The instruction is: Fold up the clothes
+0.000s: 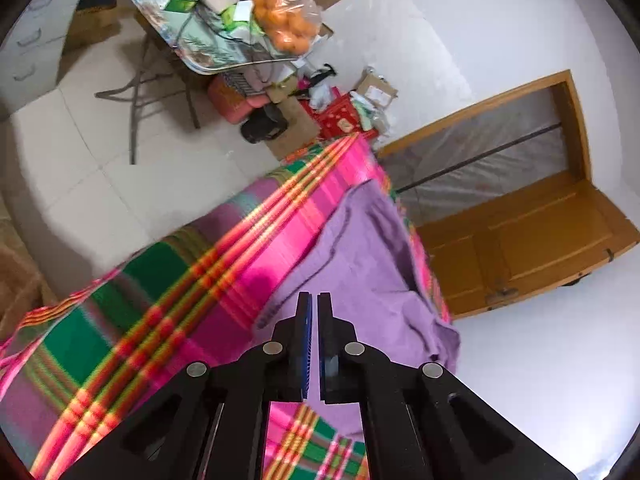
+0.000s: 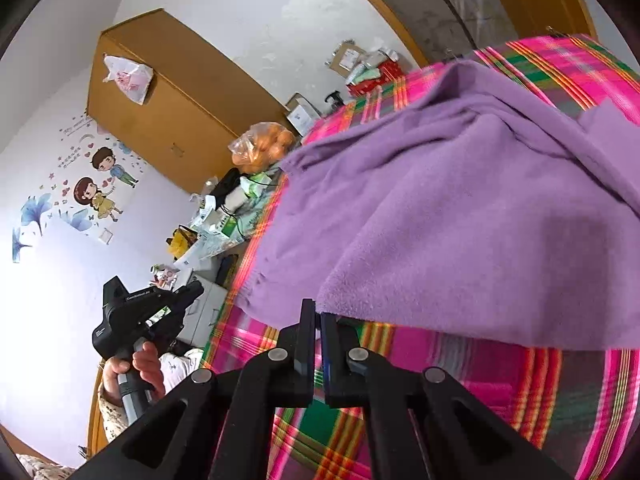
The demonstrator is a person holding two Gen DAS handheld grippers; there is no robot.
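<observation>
While the purple cloth (image 2: 460, 208) lies rumpled on the plaid sheet (image 2: 500, 392), the right gripper (image 2: 318, 312) pinches its near edge; the left gripper (image 1: 314, 304), pressed together and empty, hangs above it. Lift evenly, keeping the hem taut.

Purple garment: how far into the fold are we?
Done: the purple garment lies on the plaid bedcover, with one flap apparently already doubled over, though rumpled. In hand: the right gripper is shut at the garment's near edge and seems to pinch it; the left gripper is shut with nothing between its fingers, held off the bed. Left: further folds and smoothing.
</observation>
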